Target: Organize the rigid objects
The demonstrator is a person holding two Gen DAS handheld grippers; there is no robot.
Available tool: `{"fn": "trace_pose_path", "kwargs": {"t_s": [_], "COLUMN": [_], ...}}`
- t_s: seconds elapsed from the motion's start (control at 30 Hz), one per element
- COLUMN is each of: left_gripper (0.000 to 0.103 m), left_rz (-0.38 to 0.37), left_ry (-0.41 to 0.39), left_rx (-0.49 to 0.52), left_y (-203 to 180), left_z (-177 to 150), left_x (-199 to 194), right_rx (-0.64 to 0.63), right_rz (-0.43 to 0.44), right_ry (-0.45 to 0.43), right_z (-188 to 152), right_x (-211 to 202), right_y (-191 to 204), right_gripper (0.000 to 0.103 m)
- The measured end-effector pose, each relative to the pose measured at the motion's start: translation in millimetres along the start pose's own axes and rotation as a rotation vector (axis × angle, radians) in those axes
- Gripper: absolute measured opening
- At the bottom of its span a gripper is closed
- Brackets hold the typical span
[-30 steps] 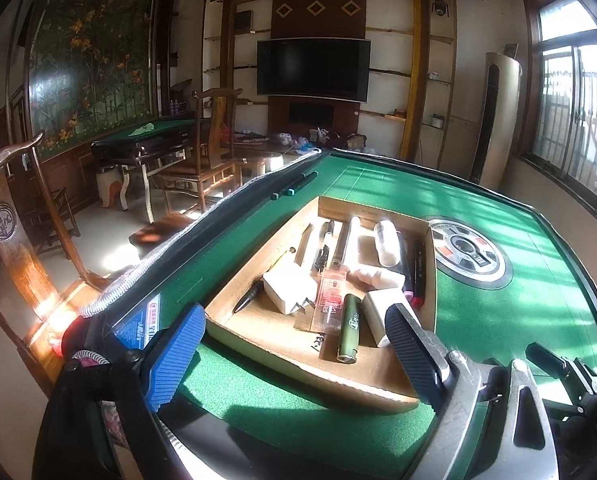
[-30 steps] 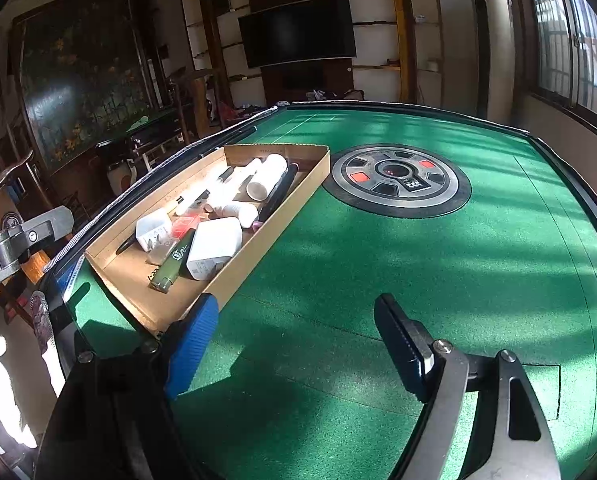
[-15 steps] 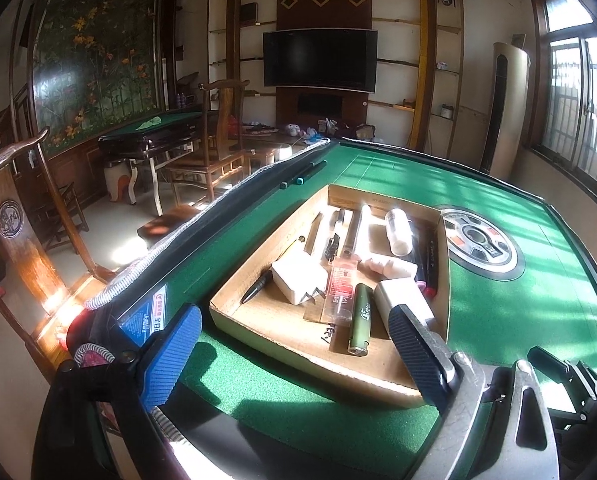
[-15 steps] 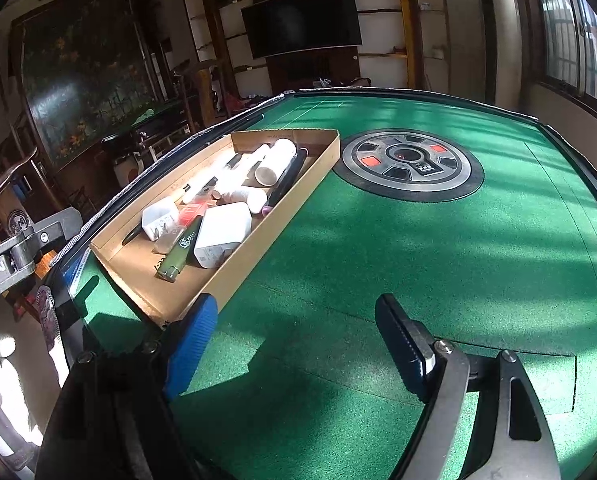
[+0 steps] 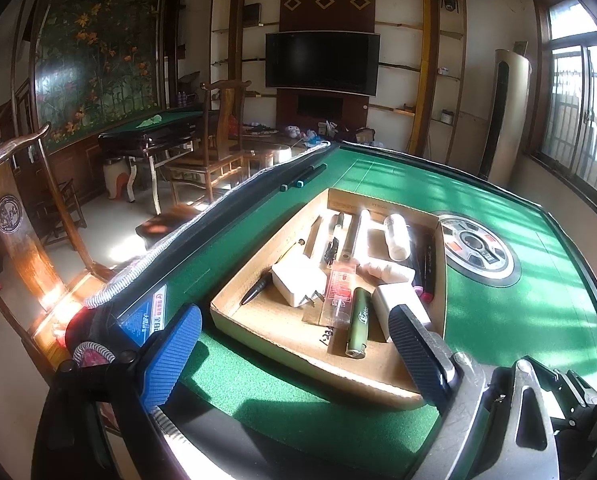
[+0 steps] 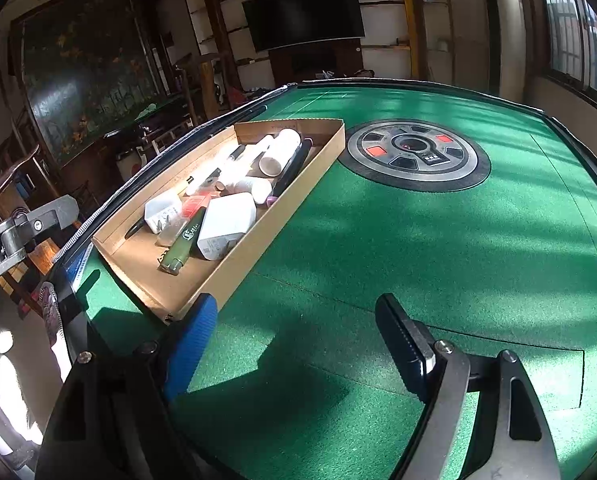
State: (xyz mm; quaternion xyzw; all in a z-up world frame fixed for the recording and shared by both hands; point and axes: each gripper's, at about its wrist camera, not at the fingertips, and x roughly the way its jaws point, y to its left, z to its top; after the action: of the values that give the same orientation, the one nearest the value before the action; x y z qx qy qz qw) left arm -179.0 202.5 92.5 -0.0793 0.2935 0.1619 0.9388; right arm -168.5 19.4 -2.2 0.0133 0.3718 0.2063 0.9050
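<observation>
Both your tongs wide open, holding nothing: left gripper point(image 5: 294, 344) hovers at near edge of cardboard tray point(image 5: 234, 312), right gripper point(image 6: 294, 340) over bare green table point(image 6: 418, 240) beside tray's near corner. Rigid objects all in tray along table's left edge: white charger point(image 5: 298, 282), green lighter point(image 5: 358, 322), white block point(image 5: 394, 300), pens. Risks: crowded pile, so your pad may nudge neighbours; round lighter may roll; light tray may slide.
</observation>
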Motion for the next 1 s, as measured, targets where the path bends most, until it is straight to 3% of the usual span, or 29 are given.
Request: {"fn": "trace_pose_path", "kwargs": {"t_s": [0.63, 0.87, 1.0], "left_gripper": [0.096, 0.101, 0.102], "left_rz": [0.014, 0.077, 0.083], "left_ry": [-0.036, -0.139, -0.137], "left_rx": [-0.036, -0.07, -0.077], "left_y": [7, 17, 21], "left_z": [3, 6, 8], "left_x": [-9, -24, -22], "right_rx": [-0.041, -0.053, -0.076], "right_rz": [0.001, -0.016, -0.049], "right_ry": [0.034, -0.036, -0.05], "right_z": [-1, -3, -1], "right_x": [6, -9, -13], "right_y": [9, 10, 13], "right_gripper": [0.081, 0.081, 0.081]}}
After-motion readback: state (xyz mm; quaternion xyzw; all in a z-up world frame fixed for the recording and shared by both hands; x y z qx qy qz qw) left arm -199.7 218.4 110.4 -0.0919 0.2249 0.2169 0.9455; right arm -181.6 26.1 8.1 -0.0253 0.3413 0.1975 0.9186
